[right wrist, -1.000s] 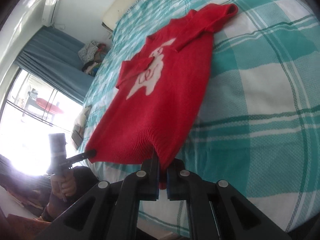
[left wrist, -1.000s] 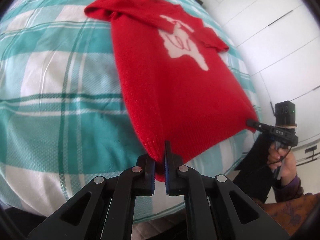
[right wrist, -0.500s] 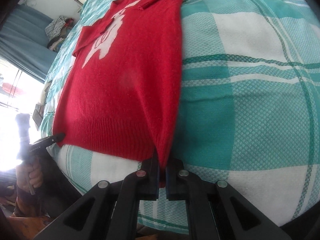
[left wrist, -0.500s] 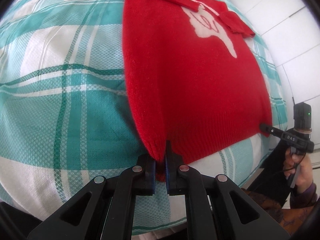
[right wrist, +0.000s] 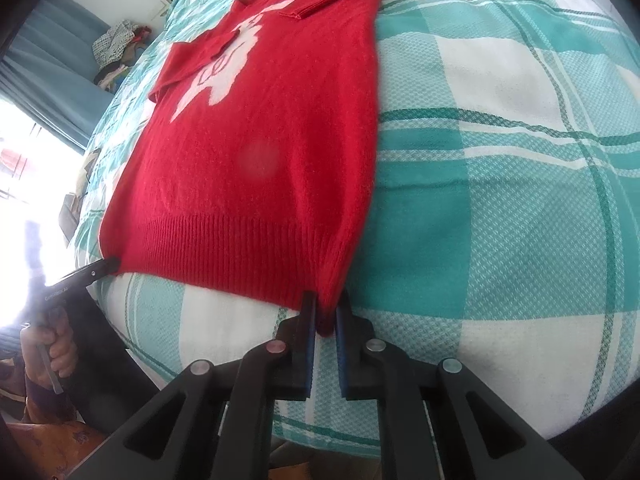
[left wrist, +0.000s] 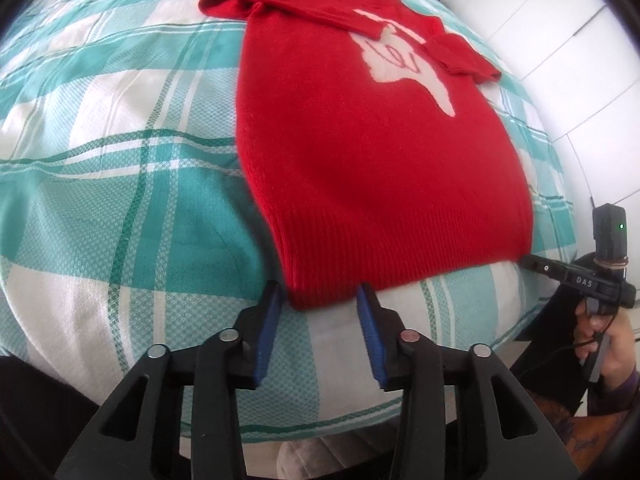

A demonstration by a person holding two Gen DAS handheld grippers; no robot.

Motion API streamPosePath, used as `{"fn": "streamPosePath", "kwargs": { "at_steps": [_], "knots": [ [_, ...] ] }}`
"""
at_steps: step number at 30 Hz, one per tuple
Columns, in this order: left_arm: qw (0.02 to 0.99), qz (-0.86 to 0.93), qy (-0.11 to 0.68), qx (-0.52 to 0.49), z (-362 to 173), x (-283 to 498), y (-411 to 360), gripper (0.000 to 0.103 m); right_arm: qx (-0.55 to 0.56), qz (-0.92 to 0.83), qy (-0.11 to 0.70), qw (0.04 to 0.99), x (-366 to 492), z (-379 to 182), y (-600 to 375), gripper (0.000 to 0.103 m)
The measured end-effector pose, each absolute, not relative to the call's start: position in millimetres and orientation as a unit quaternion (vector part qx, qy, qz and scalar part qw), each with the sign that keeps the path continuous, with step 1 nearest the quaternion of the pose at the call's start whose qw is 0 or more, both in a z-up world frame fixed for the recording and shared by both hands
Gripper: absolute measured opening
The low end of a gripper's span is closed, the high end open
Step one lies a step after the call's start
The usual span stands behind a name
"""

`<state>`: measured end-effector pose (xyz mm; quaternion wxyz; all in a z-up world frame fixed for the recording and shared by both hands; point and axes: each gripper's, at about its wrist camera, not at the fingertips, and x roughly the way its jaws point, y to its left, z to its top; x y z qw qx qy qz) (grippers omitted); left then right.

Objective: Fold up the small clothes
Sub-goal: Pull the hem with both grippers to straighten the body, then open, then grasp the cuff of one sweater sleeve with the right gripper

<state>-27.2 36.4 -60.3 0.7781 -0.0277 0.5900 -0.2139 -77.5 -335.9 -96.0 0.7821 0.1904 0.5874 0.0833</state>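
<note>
Red sweater (left wrist: 360, 152) flat on teal-white plaid bedspread (left wrist: 120, 168), both sleeves folded over white chest graphic (left wrist: 404, 60), ribbed hem nearest us. Our left gripper (left wrist: 318, 300) at 6 o'clock, fingers spread wide, hem corner lying between, not pinched. Our right gripper (right wrist: 325, 312) at 6 o'clock in its view, fingers pressed onto opposite hem corner. Blue curtain (right wrist: 52, 72) at 10 o'clock.

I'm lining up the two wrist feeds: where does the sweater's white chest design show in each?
Left wrist: the white chest design sits upper right of centre on the red sweater.
Right wrist: it sits upper left.
Shared landmark: the ribbed hem, running across each picture just above the gripper fingers.
</note>
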Motion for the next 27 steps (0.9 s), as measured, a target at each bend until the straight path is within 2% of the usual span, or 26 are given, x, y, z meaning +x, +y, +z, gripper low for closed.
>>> {"fn": "streamPosePath", "kwargs": {
  "at_steps": [1,3,4,6,8,14,18,20,22,24,27],
  "knots": [
    [0.781,-0.213,0.587,-0.019,-58,-31,35,0.054,0.191,0.08,0.591,0.779,-80,-95,-337,0.012],
    [0.787,-0.206,0.582,0.002,-53,-39,34,0.068,0.194,0.072,0.599,0.774,-86,-93,-339,0.019],
    [0.79,-0.202,0.579,0.013,-51,-43,33,0.071,0.195,0.069,0.603,0.77,-89,-92,-340,0.022],
    [0.795,-0.191,0.575,0.034,-46,-49,34,0.077,0.2,0.067,0.611,0.763,-96,-90,-343,0.039],
    [0.798,-0.183,0.572,0.046,-41,-51,38,0.077,0.209,0.068,0.618,0.755,-101,-86,-348,0.046],
    [0.829,-0.179,0.529,0.024,1,-36,46,0.079,0.183,0.033,0.59,0.786,-100,-50,-374,0.05],
    [0.872,-0.185,0.453,-0.013,41,-7,38,0.096,0.104,-0.017,0.537,0.837,-84,-17,-384,0.053],
    [0.89,-0.185,0.414,-0.033,53,14,30,0.096,0.056,-0.028,0.499,0.864,-65,-1,-383,0.053],
    [0.904,-0.186,0.38,-0.057,55,35,24,0.097,0.007,-0.024,0.451,0.892,-44,16,-377,0.053],
    [0.921,-0.177,0.338,-0.071,47,51,19,0.097,-0.045,-0.008,0.404,0.913,-20,27,-366,0.064],
    [0.933,-0.142,0.325,-0.061,19,69,14,0.096,-0.113,0.037,0.362,0.924,22,24,-345,0.067]
  ]
}}
